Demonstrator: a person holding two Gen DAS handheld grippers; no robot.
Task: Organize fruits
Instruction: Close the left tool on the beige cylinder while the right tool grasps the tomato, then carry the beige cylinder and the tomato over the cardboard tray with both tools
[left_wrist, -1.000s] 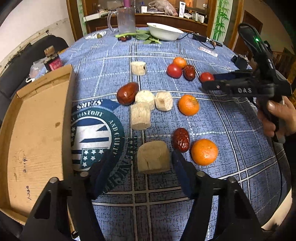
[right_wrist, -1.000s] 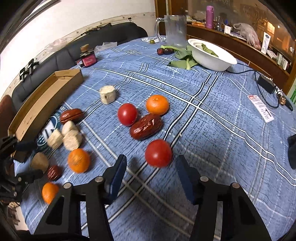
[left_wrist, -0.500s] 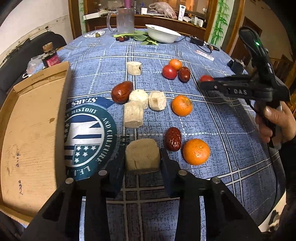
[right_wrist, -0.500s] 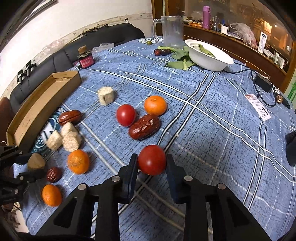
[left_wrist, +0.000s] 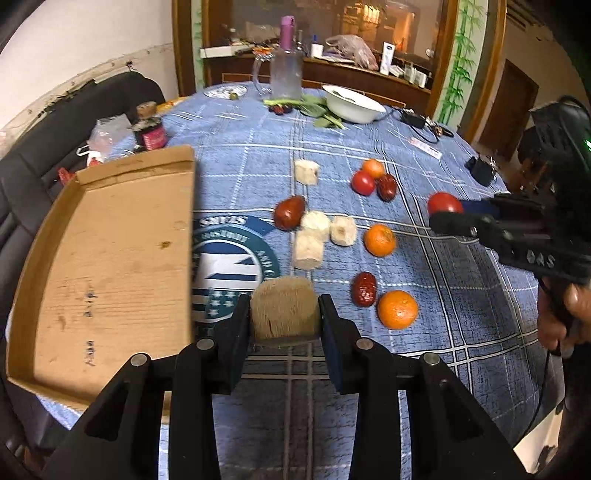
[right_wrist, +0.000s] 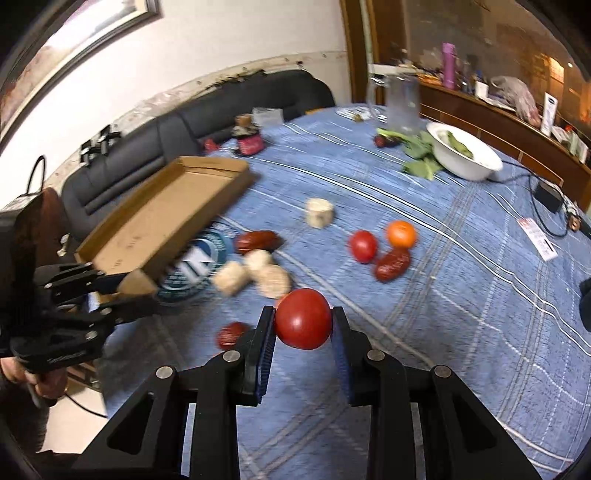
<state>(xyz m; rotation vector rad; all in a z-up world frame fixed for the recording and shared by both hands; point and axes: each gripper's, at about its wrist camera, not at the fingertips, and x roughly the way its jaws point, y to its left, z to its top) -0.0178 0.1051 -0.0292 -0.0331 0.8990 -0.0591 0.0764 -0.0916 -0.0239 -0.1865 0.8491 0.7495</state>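
Note:
My left gripper (left_wrist: 284, 325) is shut on a tan sugarcane chunk (left_wrist: 284, 312) and holds it above the blue tablecloth, next to the cardboard tray (left_wrist: 99, 258). My right gripper (right_wrist: 303, 328) is shut on a red tomato (right_wrist: 303, 323), lifted off the table; it also shows in the left wrist view (left_wrist: 445, 203). On the cloth lie pale sugarcane pieces (left_wrist: 310, 243), red dates (left_wrist: 364, 290), oranges (left_wrist: 397, 308) and another tomato (left_wrist: 362, 182). The tray (right_wrist: 159, 218) stands left of the fruit.
A white bowl (left_wrist: 352, 107) with greens, a glass pitcher (left_wrist: 286, 75) and a small jar (left_wrist: 149, 131) stand at the far side. A charger and cable (right_wrist: 546, 195) lie at the far right. A black sofa (right_wrist: 184, 125) borders the table's left.
Both grippers closed on their items and lifted them: the left took the sugarcane chunk, the right took the tomato. The right gripper has swung left toward the tray.

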